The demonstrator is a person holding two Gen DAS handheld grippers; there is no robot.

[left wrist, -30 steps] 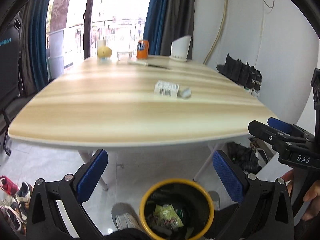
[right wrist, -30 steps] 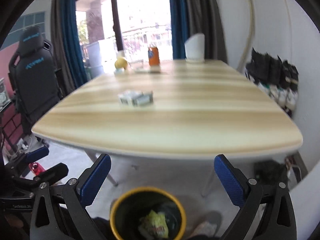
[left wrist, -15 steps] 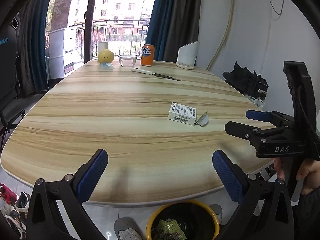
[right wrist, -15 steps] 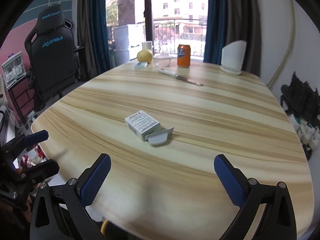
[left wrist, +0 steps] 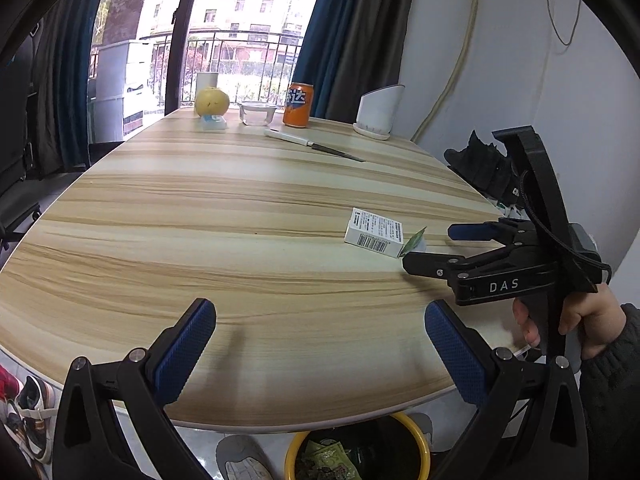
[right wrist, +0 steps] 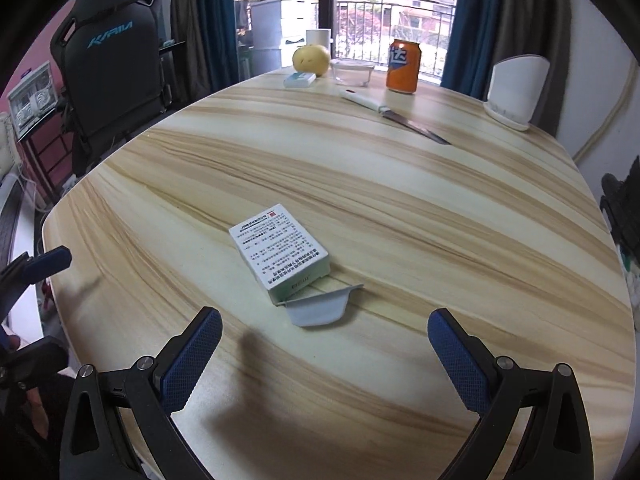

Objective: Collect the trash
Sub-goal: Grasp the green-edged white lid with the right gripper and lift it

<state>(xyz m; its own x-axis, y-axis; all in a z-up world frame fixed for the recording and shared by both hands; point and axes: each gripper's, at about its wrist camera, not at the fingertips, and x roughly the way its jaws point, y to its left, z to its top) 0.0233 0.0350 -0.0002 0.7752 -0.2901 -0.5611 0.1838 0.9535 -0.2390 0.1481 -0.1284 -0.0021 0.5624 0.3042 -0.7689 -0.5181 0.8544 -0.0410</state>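
A small white printed carton [right wrist: 280, 251] with its end flap open lies flat on the wooden table [right wrist: 400, 208], just ahead of my right gripper [right wrist: 324, 348], which is open and empty. In the left wrist view the carton [left wrist: 374, 232] lies at the right, with the right gripper [left wrist: 436, 248] reaching toward it from the right. My left gripper [left wrist: 320, 344] is open and empty above the table's near edge. A yellow-rimmed bin [left wrist: 356, 456] holding wrappers stands on the floor below that edge.
At the far end stand an orange soda can [right wrist: 403, 65], a yellow fruit [right wrist: 311, 60], a clear glass dish [right wrist: 352, 73], a small white-blue packet [right wrist: 300, 79], a knife [right wrist: 394, 114] and a white holder [right wrist: 514, 94]. A black gaming chair [right wrist: 112, 64] stands left. Shoes [left wrist: 24, 412] lie on the floor.
Both grippers have risen from bin height and moved forward over the table. The right gripper has closed in on the carton. Both stay open and empty.
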